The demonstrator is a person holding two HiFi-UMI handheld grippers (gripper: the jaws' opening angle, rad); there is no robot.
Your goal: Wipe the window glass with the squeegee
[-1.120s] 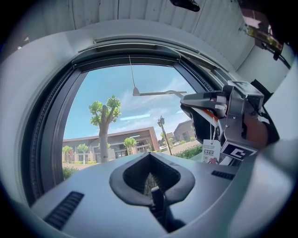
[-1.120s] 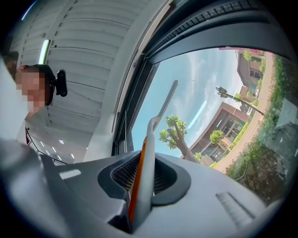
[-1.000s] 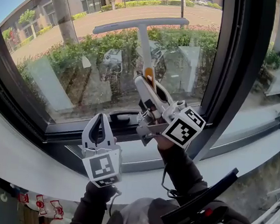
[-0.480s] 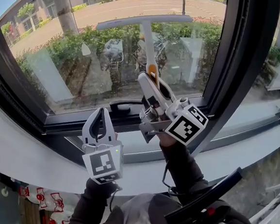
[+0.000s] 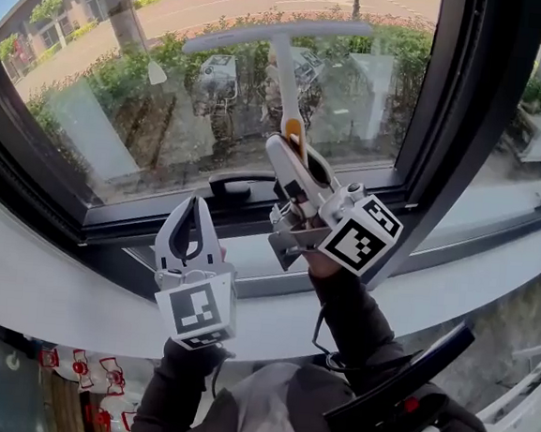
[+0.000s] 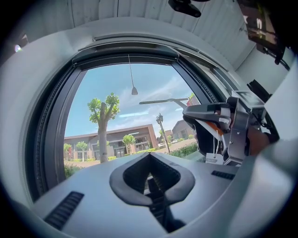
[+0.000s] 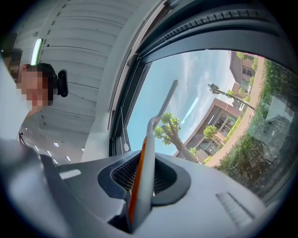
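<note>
Clasping the squeegee (image 5: 279, 70), right gripper (image 5: 286, 157) upraised.

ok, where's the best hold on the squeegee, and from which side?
Grip the squeegee low on its handle, coming from below: the stem is narrow, and the blade spans crosswise at the top. The right tool holds it so.

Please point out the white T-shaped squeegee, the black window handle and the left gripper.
white T-shaped squeegee (image 5: 280, 80): head view, on its shaft.
black window handle (image 5: 240, 183): head view, on its grip.
left gripper (image 5: 194, 206): head view, at its closed fingertips.
</note>
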